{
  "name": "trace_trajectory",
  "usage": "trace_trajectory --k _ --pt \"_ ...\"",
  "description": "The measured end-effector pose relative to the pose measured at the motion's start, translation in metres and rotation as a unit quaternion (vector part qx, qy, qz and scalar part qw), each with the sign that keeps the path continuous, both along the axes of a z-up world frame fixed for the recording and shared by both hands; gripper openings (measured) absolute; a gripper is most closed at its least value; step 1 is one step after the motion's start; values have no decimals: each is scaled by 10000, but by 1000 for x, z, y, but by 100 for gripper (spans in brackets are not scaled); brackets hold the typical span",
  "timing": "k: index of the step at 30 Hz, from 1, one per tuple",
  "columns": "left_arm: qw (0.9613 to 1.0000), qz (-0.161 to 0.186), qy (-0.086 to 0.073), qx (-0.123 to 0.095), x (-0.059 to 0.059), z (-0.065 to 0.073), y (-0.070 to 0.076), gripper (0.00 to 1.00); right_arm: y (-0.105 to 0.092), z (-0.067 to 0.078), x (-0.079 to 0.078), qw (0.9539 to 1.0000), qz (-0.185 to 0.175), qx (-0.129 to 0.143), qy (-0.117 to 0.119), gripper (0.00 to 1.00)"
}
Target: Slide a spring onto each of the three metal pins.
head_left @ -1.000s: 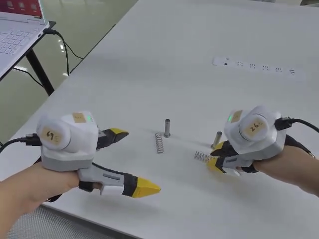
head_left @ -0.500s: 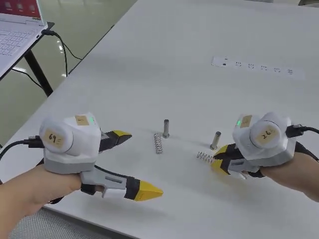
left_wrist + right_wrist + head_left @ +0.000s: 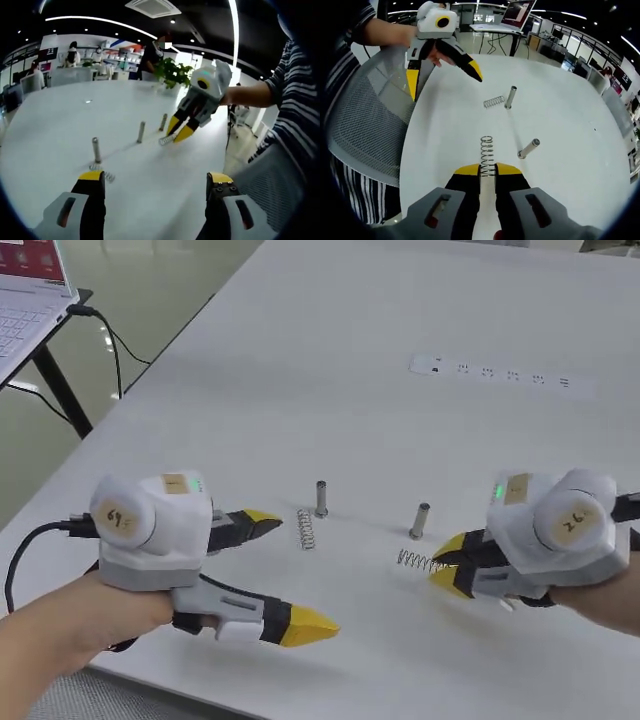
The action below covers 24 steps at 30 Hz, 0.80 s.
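Spring (image 3: 413,560) pinched in right fingers (image 3: 509,169); second spring (image 3: 306,529) loose; three pins (image 3: 141,131); left fingers (image 3: 92,176) wide.

Open-plan office or showroom; long white table (image 3: 300,360) with power strip (image 3: 500,376); laptop (image 3: 22,320) alongside; ceiling strip lights (image 3: 100,21); potted plant (image 3: 172,75).

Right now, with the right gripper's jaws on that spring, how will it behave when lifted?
The spring, thin open coil, is probably very light. Pinched at one end by the right gripper, it may droop or wobble. Released on the smooth table, it would likely roll.
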<state>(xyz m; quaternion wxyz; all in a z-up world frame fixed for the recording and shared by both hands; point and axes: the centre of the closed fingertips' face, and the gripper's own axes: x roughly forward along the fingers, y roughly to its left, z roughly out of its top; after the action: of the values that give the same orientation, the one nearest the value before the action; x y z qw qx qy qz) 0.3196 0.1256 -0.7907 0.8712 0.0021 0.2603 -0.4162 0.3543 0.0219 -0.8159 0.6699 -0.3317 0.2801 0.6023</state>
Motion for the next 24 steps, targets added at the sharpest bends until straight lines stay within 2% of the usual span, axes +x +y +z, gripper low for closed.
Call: trace_trajectory --k 5,8,14,24 --pt "9998 -134 -1 -173 0 4 -14 73 -3 10 -11 9999 125 28 -79 8" --pt "9994 -273 4 -199 0 3 -24 69 -4 15 -19 9996 231 39 -126 8" --pt "9979 -597 -8 -261 -3 3 -48 61 -7 16 -29 9989 411 -60 -230 8" --pt "9959 -840 -65 -327 2 7 -67 46 -5 20 -39 9986 487 3 -218 8"
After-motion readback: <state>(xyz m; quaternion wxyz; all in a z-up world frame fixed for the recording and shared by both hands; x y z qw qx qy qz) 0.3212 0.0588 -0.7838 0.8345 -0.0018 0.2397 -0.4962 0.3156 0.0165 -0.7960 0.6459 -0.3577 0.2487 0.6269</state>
